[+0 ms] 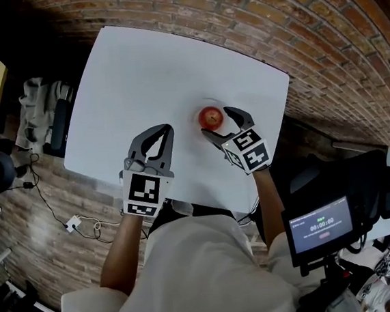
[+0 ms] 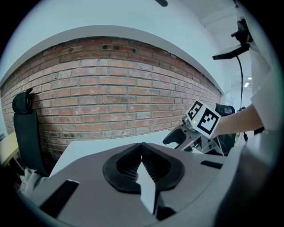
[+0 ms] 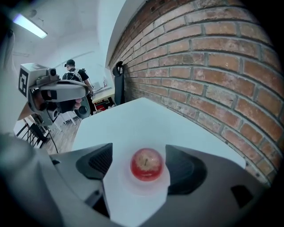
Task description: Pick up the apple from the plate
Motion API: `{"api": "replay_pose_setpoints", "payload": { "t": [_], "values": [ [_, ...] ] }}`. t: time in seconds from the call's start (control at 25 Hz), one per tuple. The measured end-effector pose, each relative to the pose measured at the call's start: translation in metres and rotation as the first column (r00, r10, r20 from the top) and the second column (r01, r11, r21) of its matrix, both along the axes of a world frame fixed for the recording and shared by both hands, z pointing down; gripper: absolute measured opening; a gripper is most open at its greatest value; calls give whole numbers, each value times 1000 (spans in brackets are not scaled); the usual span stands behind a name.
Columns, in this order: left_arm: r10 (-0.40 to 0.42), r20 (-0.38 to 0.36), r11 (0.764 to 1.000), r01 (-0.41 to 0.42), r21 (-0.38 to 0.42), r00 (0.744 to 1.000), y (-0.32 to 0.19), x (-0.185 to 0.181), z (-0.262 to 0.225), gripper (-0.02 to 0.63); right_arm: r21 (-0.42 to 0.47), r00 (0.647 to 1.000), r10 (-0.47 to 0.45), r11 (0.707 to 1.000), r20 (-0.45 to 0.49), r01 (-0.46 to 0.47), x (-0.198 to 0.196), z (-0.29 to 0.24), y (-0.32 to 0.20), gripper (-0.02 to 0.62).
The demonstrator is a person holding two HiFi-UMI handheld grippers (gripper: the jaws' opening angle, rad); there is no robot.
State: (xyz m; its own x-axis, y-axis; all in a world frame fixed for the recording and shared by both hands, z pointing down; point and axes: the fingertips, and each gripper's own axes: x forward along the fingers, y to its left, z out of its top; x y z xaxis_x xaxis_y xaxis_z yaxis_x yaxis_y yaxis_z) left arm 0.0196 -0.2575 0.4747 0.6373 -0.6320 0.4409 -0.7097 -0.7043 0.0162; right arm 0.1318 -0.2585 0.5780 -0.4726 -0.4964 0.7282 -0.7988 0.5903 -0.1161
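While my left tongs point(image 1: 168, 128) hang clenched at its nine o'clock, my released right tongs point(image 3: 138, 163) straddle the round red apple point(image 3: 147, 164) untouched.

Screen point(image 1: 320, 225) at head view's lower right carries a green timer readout; digits too blurred to confirm; small line above it illegible.

A white table point(image 1: 159, 73) with rounded corners stands beside a brick wall point(image 1: 291, 19), its far and right edges close to the bricks. One small round white plate point(image 3: 146, 187) lies directly on the table. It sits right of the table's centre, roughly midway between the far and near edges, and is barely distinct from the white top.
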Motion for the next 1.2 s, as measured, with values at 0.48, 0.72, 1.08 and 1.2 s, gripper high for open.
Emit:
{"api": "replay_pose_setpoints", "payload": {
  "t": [0.48, 0.72, 1.08, 1.2],
  "values": [
    [-23, 20, 999, 24, -31, 1000, -1, -1, 18, 6, -53, 993, -77, 996, -87, 72, 5, 33, -2, 366],
    [-35, 21, 999, 36, -39, 999, -4, -3, 23, 6, -74, 988, -102, 993, -116, 94, 8, 44, -2, 376],
    [-35, 25, 998, 36, -50, 999, -6, 0, 30, 6, -82, 986, -108, 992, -128, 98, 11, 60, -3, 376],
    [-35, 26, 998, 37, -52, 999, -6, -1, 31, 6, -90, 986, -111, 991, -126, 100, 10, 63, -3, 376]
  ]
}}
